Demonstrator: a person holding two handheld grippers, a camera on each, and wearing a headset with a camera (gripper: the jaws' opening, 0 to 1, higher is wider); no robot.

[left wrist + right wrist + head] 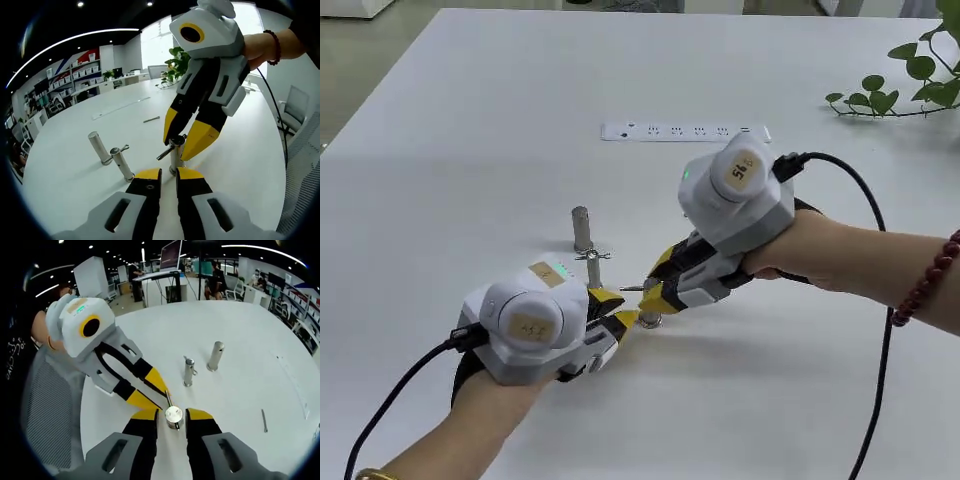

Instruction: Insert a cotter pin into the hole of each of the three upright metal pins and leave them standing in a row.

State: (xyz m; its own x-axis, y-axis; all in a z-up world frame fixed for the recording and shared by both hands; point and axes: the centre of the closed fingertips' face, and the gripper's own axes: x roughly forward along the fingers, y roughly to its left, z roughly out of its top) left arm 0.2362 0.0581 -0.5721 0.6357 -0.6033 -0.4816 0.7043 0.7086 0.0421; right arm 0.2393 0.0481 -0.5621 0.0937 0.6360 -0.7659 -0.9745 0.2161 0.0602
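The metal pin (175,161) stands upright on the surface (470,150) with a cotter pin (164,153) at its top. The right claw (173,414) clamps its head. The left claw (168,173) sits just beside, jaws nearly together; its grip cannot be determined.

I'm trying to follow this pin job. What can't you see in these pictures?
The near pin's hole: head view, left gripper and right gripper tips cover it.
Whether the cotter pin is through: left gripper view, too small, right gripper's tips crowd it.
That pin's base: right gripper view, its own top hides it.
A loose rod: right gripper view, too small to name.
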